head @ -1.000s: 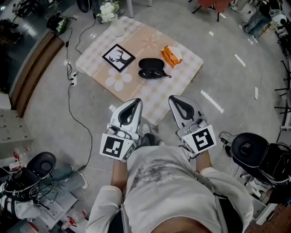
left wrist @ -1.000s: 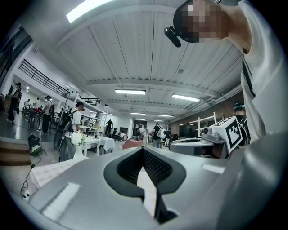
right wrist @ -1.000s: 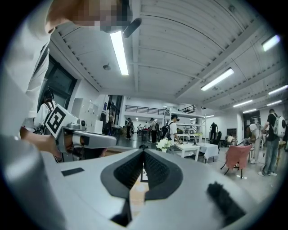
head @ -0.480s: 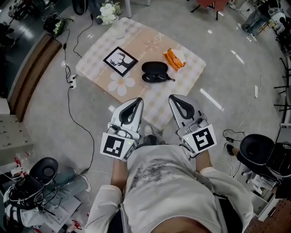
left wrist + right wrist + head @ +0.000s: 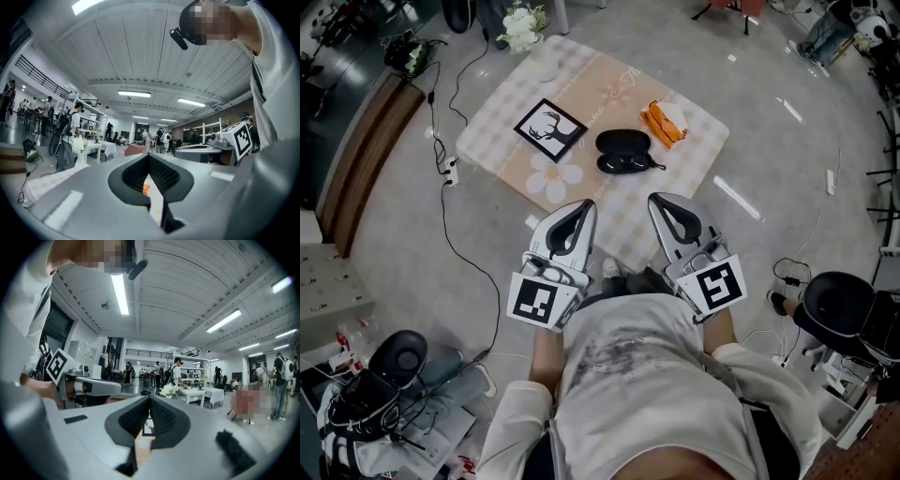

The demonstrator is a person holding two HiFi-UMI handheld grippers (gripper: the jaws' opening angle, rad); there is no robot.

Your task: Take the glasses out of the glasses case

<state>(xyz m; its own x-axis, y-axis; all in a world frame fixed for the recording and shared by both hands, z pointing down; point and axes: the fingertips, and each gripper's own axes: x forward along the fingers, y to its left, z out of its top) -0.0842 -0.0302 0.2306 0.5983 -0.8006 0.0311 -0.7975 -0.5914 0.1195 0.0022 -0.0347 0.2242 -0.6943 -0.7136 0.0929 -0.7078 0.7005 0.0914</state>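
Observation:
The black glasses case (image 5: 623, 151) lies near the middle of a low table with a checked cloth (image 5: 506, 117), and something dark shows inside it. My left gripper (image 5: 583, 207) and right gripper (image 5: 657, 202) are held side by side close to my chest, short of the table's near edge and well apart from the case. Both are shut with nothing between the jaws. In the left gripper view the left gripper (image 5: 149, 156) shows its jaws meeting at the tip. The right gripper (image 5: 150, 398) looks the same in the right gripper view.
On the table are a framed deer picture (image 5: 549, 129), an orange object (image 5: 663, 121) and a white flower vase (image 5: 525, 26). A cable (image 5: 450, 216) runs over the floor at left. A black chair (image 5: 825, 306) stands at right, clutter (image 5: 375, 394) lower left. People stand far off (image 5: 178, 371).
The table and case have drifted slightly right and down in the head view as the camera shifted. Both grippers keep the same place and stay shut.

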